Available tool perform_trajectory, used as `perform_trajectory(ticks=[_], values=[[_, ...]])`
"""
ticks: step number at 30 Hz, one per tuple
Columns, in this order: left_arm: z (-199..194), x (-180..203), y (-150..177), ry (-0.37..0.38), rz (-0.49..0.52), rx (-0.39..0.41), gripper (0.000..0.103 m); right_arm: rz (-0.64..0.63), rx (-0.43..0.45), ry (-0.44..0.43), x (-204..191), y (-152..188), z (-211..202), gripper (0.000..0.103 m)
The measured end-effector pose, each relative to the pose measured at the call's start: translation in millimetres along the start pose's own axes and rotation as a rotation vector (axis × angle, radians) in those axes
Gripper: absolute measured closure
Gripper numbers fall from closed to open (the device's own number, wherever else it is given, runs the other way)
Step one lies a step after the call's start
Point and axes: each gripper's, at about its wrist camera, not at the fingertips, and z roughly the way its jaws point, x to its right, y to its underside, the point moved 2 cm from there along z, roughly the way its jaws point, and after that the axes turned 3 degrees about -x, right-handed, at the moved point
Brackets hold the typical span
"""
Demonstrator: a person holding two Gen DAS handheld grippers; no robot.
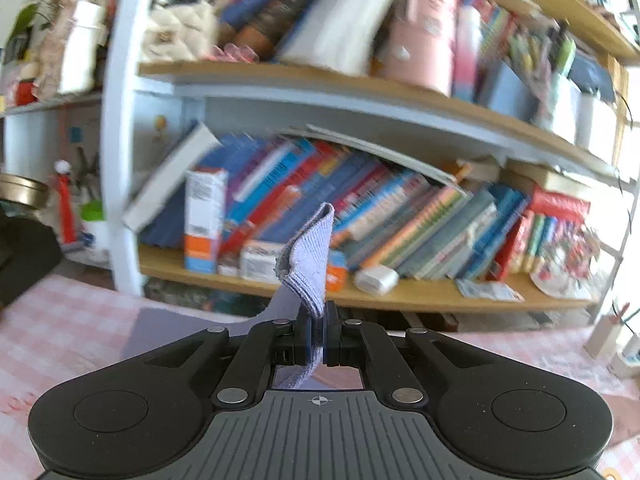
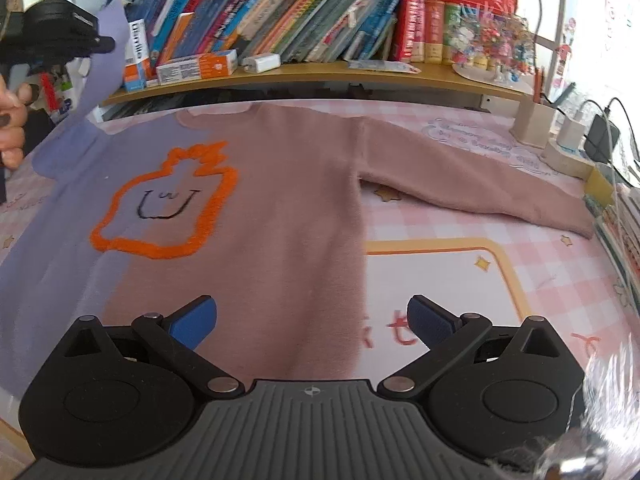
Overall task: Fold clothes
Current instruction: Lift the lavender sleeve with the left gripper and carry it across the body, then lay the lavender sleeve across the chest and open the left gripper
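Note:
A sweater, lilac on the left half and dusty pink on the right with an orange outlined figure on the chest, lies flat on the pink checked table. Its pink sleeve stretches out to the right. My left gripper is shut on the ribbed cuff of the lilac sleeve and holds it lifted off the table; it also shows in the right wrist view at the upper left. My right gripper is open and empty above the sweater's lower hem.
A bookshelf packed with books runs along the table's far edge. A pen holder, chargers and cables stand at the far right. Books are stacked along the right edge.

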Motion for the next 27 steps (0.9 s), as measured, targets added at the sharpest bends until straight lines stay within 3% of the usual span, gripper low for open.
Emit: perform_trajectory(ticks=[9,17,21,24,27], values=[[30,50,25,0.055,0.04,-0.096,0.1,0.044,-0.022,0.04,29,7,1,0.001],[56,70,47,0.049,0.075,-0.207,0.097,0.054,-0.034,0.052,38,11,2,0.001],[66,84,55,0.053,0.125,-0.316,0.065,0.046,-0.033,0.05,37,11,1,0.001],[41,94,52,0.089,0.173,-0.252,0.038,0.045,-0.029,0.048,36,11,0,0.001],[3,100,45,0.147,0.236,-0.17,0.033,0.045,-0.027,0.039,34,9,2,0.0]])
